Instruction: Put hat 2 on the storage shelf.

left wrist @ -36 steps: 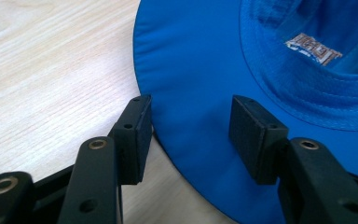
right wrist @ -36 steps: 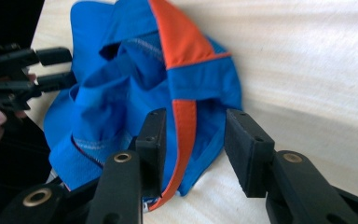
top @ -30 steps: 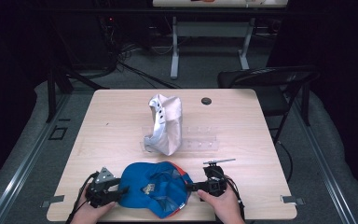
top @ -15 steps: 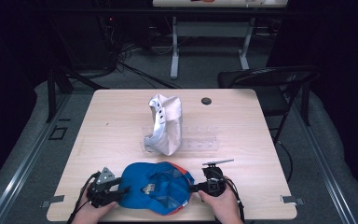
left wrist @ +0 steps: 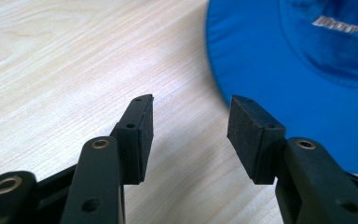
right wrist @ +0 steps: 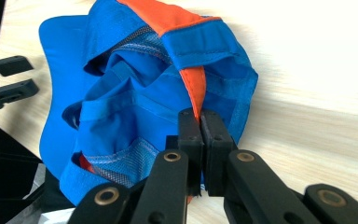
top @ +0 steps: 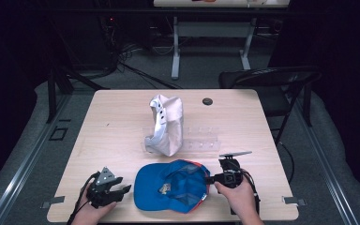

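Blue cap (top: 171, 185) lies crumpled at the table's (top: 122, 117) near edge, in front of the white cap (top: 165, 124) and clear plastic tray (top: 201, 139), between the two grippers. Right gripper (right wrist: 201, 122), on the side of the blue cap away from its brim, has just been closing and now pinches the cap's rear edge by the orange strip, pads clamped on fabric. Left gripper (left wrist: 189, 122) sits just beside the blue cap's brim, jaws spread apart with only bare table between them, not touching it.
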`<state>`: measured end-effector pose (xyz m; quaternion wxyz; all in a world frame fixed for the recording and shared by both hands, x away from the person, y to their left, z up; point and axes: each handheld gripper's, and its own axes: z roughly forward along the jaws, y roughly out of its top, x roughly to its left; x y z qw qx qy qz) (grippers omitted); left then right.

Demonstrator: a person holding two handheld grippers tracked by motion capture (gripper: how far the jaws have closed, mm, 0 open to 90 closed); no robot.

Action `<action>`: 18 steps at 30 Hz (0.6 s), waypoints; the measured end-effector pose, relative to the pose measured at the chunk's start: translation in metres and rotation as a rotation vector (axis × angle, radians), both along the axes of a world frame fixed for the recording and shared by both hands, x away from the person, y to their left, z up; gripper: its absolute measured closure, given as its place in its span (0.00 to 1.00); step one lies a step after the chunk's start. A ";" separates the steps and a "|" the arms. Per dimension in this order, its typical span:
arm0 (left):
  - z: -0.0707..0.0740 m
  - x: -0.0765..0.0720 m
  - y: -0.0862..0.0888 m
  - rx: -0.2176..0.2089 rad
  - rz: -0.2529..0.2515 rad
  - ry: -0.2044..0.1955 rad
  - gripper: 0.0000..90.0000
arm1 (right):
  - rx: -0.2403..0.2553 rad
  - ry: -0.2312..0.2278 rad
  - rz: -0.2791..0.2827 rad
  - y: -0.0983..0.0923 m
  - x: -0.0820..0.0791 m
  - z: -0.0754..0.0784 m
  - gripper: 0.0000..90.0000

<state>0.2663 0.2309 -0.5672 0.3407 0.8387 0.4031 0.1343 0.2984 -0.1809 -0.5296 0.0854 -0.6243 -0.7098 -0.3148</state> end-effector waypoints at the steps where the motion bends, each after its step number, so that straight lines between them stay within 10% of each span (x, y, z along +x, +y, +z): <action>1: 0.000 0.000 0.000 0.000 0.000 0.000 0.57 | 0.000 0.000 0.000 0.000 0.000 0.000 0.99; 18: 0.001 0.004 0.007 -0.018 0.024 0.001 0.57 | 0.004 0.018 -0.051 -0.030 0.007 0.002 0.99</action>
